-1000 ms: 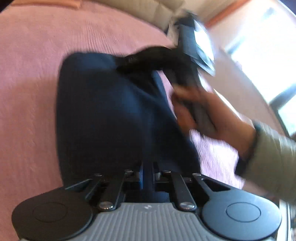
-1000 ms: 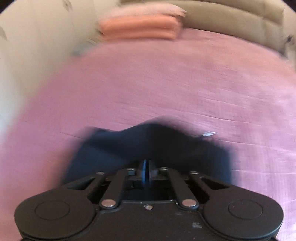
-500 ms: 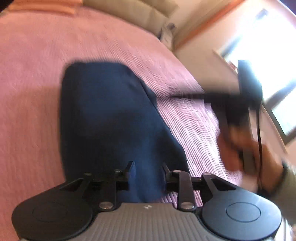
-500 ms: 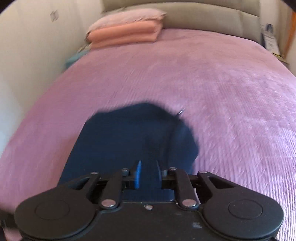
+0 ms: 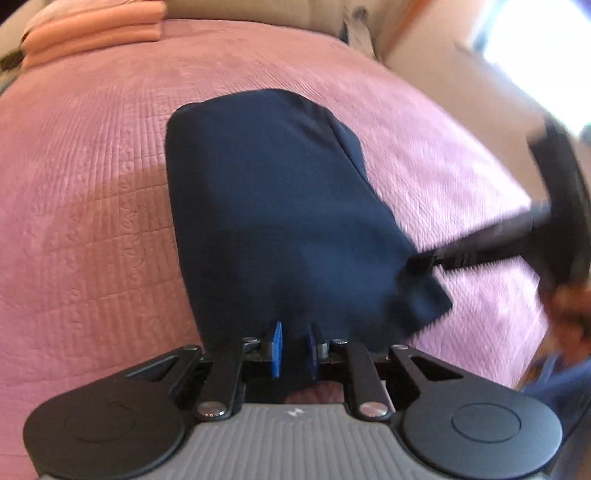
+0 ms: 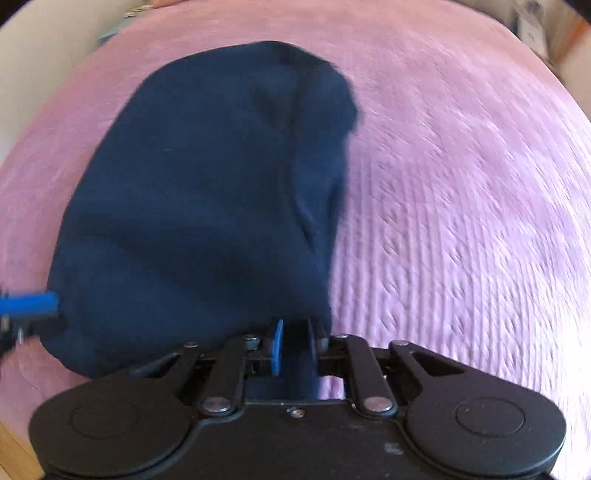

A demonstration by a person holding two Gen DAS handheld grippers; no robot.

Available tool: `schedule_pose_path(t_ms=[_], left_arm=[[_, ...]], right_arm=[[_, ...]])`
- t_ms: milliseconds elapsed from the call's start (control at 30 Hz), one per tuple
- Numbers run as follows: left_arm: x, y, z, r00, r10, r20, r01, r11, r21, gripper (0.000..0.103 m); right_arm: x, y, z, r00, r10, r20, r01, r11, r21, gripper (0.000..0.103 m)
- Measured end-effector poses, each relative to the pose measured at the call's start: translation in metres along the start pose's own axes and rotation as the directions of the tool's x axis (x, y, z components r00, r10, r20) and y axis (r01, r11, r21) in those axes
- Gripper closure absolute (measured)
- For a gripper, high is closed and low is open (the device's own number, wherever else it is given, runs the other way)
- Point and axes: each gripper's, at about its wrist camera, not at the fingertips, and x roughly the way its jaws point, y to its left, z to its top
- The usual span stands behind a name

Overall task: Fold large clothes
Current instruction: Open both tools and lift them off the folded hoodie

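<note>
A dark navy garment [image 5: 280, 214] lies folded in a long rectangle on the pink quilted bed [image 5: 92, 184]; it also shows in the right wrist view [image 6: 207, 192]. My left gripper [image 5: 294, 345] stands at the garment's near edge, its blue pads a small gap apart with cloth between them. My right gripper [image 6: 294, 345] stands at the near right corner, pads likewise slightly apart over cloth. In the left wrist view the right gripper [image 5: 436, 260] shows blurred at the garment's right corner. The left gripper's blue fingertip [image 6: 29, 304] shows at the left edge of the right wrist view.
Folded peach blankets and a pink pillow [image 5: 92, 33] lie at the bed's head, before a beige headboard [image 5: 258, 11]. A bright window [image 5: 535, 40] is at the right. A white wall [image 6: 37, 55] borders the bed's left side.
Both grippers have opened from shut. The right gripper let go at the garment's far end and came back to its near right corner. The garment now lies flat and folded.
</note>
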Motion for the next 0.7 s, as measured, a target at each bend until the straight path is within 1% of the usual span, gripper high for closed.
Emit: schedule_pose_path(t_ms=[33,67,100,133,167,200,233,267,300,333,367,400,433,467,500,533,567,633,667,700], left_arm=[[-0.011,-0.005,0.001,1.0,0.01,0.002,-0.011,1.0,0.021,0.086],[-0.024,-0.008,0.002,1.0,0.013,0.016,-0.013,0.999,0.032,0.085],[-0.038,-0.011,0.007,0.999,0.018,0.039,-0.019,0.999,0.038,0.084],[-0.056,-0.016,0.013,0.997,0.034,0.07,-0.037,0.998,0.04,0.082],[-0.069,-0.02,0.02,0.994,0.055,0.093,-0.059,0.997,0.044,0.079],[-0.086,-0.025,0.027,0.989,0.086,0.123,-0.093,0.994,0.052,0.079],[-0.103,-0.031,0.036,0.981,0.123,0.152,-0.133,0.989,0.057,0.077],[-0.118,-0.037,0.044,0.973,0.157,0.169,-0.169,0.984,0.055,0.072],[-0.134,-0.042,0.055,0.963,0.193,0.189,-0.205,0.978,0.043,0.065],[-0.148,-0.046,0.065,0.953,0.218,0.209,-0.229,0.973,0.029,0.058],[-0.162,-0.05,0.072,0.945,0.237,0.226,-0.247,0.969,0.012,0.04],[-0.177,-0.054,0.081,0.933,0.261,0.246,-0.267,0.964,-0.01,0.019],[-0.195,-0.058,0.089,0.918,0.286,0.276,-0.286,0.957,-0.039,0.012],[-0.209,-0.061,0.094,0.907,0.297,0.299,-0.293,0.954,-0.059,0.006],[-0.226,-0.066,0.101,0.894,0.313,0.319,-0.302,0.949,-0.085,0.005],[-0.238,-0.069,0.107,0.887,0.332,0.32,-0.315,0.943,-0.105,0.004],[-0.249,-0.073,0.112,0.883,0.351,0.312,-0.329,0.936,-0.122,0.003],[-0.268,-0.076,0.121,0.883,0.37,0.289,-0.337,0.928,-0.158,0.003],[-0.275,-0.079,0.124,0.884,0.37,0.286,-0.333,0.927,-0.172,0.001],[-0.281,-0.076,0.126,0.886,0.371,0.279,-0.325,0.925,-0.197,0.0]], right_arm=[[-0.009,-0.002,0.001,1.0,-0.002,-0.003,0.002,1.0,0.018,0.079],[-0.024,-0.003,0.003,1.0,-0.001,0.003,0.0,0.999,0.041,0.067],[-0.041,-0.003,0.006,1.0,0.004,0.02,-0.005,0.998,0.07,0.049],[-0.056,-0.003,0.009,0.999,0.01,0.038,-0.013,0.995,0.101,0.038],[-0.073,-0.003,0.014,0.998,0.022,0.06,-0.03,0.991,0.132,0.023],[-0.092,-0.001,0.019,0.995,0.036,0.088,-0.049,0.987,0.153,0.025],[-0.112,0.002,0.025,0.992,0.051,0.117,-0.069,0.985,0.158,0.025],[-0.13,0.006,0.033,0.988,0.054,0.145,-0.075,0.987,0.144,0.025],[-0.147,0.01,0.042,0.986,0.036,0.165,-0.057,0.99,0.125,0.025],[-0.162,0.014,0.05,0.984,0.001,0.18,-0.022,0.993,0.112,0.025],[-0.18,0.019,0.058,0.98,-0.046,0.196,0.025,0.994,0.105,0.025],[-0.195,0.021,0.064,0.975,-0.084,0.206,0.062,0.992,0.111,0.025],[-0.213,0.024,0.071,0.967,-0.137,0.215,0.11,0.985,0.136,0.024],[-0.224,0.028,0.079,0.959,-0.179,0.218,0.145,0.976,0.164,0.024],[-0.238,0.031,0.082,0.95,-0.219,0.223,0.176,0.964,0.201,0.024],[-0.246,0.032,0.081,0.945,-0.237,0.227,0.187,0.957,0.224,0.024],[-0.247,0.029,0.085,0.945,-0.243,0.22,0.19,0.953,0.238,0.024],[-0.258,0.035,0.085,0.96,-0.211,0.186,0.168,0.961,0.22,0.024],[-0.26,0.045,0.088,0.963,-0.199,0.182,0.161,0.966,0.203,0.024],[-0.266,0.052,0.084,0.962,-0.201,0.186,0.168,0.969,0.182,0.024]])
